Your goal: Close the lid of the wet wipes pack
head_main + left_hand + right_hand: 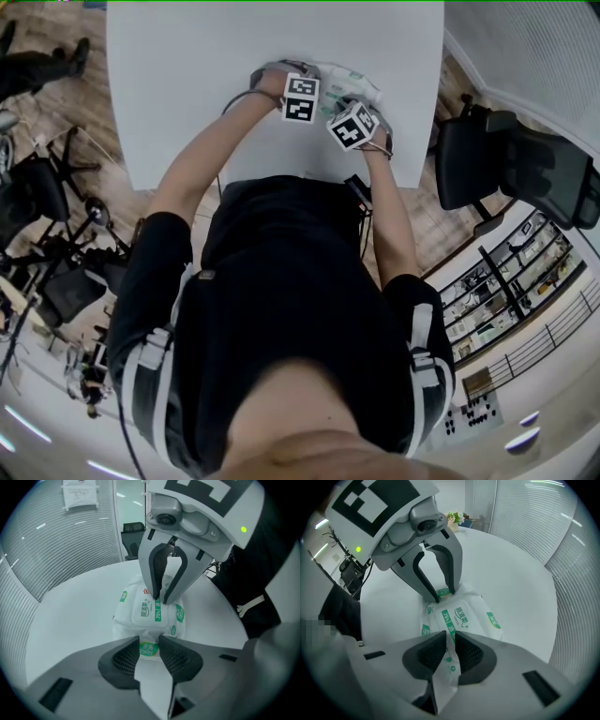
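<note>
The white wet wipes pack (136, 620) with green print lies on the white table (187, 94), its lid (145, 611) flat on top. My left gripper (149, 649) is shut on the pack's near end seal, with the green label between its pads. My right gripper (161, 599) points steeply down. Its tips rest on the lid's right edge, with only a narrow gap between them. In the right gripper view the pack (476, 616) shows through that gap in the right gripper (451, 645), and I see nothing pinched. Beyond it, my left gripper (444, 594) pinches the pack's far end.
A black office chair (506, 169) stands off the table's right side, and more chairs (47, 187) on the left. The table's near edge runs just below the grippers' marker cubes (301, 97). A small potted plant (457, 517) sits at the table's far rim.
</note>
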A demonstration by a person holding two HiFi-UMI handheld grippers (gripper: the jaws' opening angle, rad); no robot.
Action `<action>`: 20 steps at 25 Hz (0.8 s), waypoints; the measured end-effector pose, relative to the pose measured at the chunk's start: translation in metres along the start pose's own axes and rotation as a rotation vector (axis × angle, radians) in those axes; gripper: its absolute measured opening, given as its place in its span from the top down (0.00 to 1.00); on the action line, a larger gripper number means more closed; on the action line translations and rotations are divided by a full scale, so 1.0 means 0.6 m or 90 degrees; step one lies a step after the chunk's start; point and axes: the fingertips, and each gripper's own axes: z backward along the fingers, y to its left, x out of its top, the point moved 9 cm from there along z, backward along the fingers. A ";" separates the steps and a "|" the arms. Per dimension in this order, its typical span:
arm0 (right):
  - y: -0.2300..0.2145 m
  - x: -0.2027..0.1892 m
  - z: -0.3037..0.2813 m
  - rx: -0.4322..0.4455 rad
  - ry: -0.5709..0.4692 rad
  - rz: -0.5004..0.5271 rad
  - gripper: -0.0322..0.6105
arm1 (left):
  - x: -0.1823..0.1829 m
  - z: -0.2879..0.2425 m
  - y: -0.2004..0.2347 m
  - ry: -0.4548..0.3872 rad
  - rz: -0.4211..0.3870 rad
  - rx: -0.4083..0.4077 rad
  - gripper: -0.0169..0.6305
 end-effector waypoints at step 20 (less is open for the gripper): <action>-0.028 -0.022 0.342 -0.214 -0.495 -0.356 0.85 | 0.001 0.329 -0.021 -0.426 0.412 0.307 0.91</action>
